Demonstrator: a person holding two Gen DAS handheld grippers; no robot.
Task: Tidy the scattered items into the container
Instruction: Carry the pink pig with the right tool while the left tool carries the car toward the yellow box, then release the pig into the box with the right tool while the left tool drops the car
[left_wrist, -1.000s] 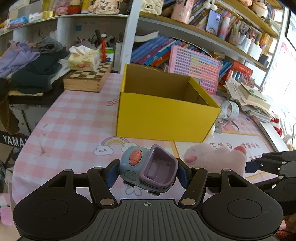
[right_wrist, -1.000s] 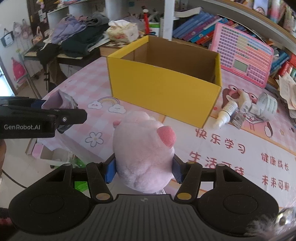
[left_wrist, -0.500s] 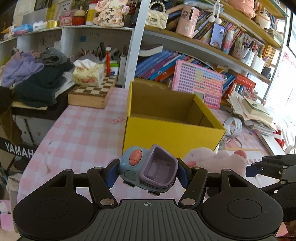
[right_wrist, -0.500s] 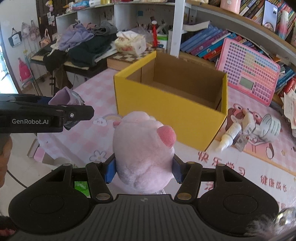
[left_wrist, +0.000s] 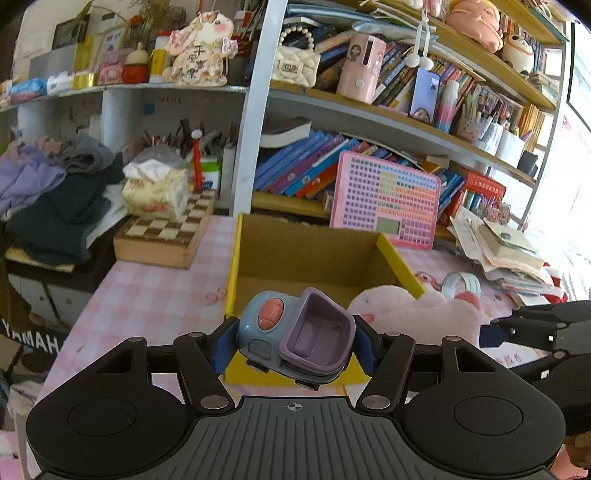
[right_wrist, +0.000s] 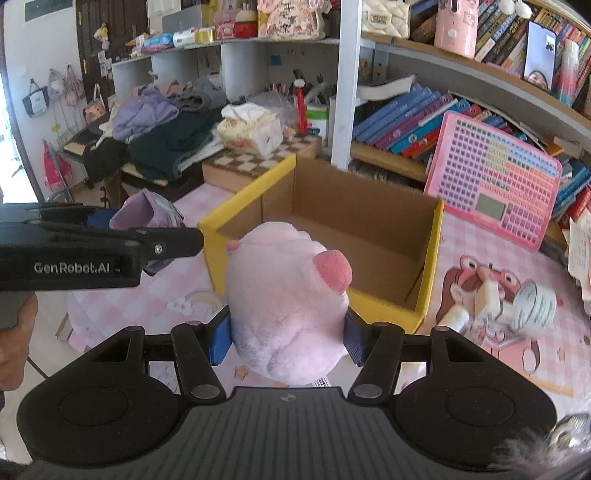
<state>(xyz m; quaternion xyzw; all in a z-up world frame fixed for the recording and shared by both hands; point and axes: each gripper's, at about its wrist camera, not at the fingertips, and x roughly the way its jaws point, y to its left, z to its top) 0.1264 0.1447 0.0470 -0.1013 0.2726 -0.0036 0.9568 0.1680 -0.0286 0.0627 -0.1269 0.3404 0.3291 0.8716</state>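
Note:
My left gripper (left_wrist: 295, 341) is shut on a blue and purple toy truck (left_wrist: 295, 332) and holds it in the air just before the near wall of the open yellow box (left_wrist: 310, 258). My right gripper (right_wrist: 286, 338) is shut on a pink plush pig (right_wrist: 288, 295) and holds it above the box's near corner (right_wrist: 214, 225). The pig also shows in the left wrist view (left_wrist: 417, 314), to the right of the truck. The left gripper with the truck shows at the left of the right wrist view (right_wrist: 147, 221). The box (right_wrist: 354, 236) looks empty inside.
On the pink checked tablecloth (left_wrist: 155, 295) right of the box lie a white spray bottle (right_wrist: 458, 314) and a tape roll (right_wrist: 535, 302). A pink keyboard toy (right_wrist: 495, 184) leans on the bookshelf behind. A chessboard box (left_wrist: 162, 236) with a tissue pack (left_wrist: 155, 192) stands left.
Both grippers have risen and moved forward toward the box with their toys held. The box now appears lower and closer, its inside more visible.

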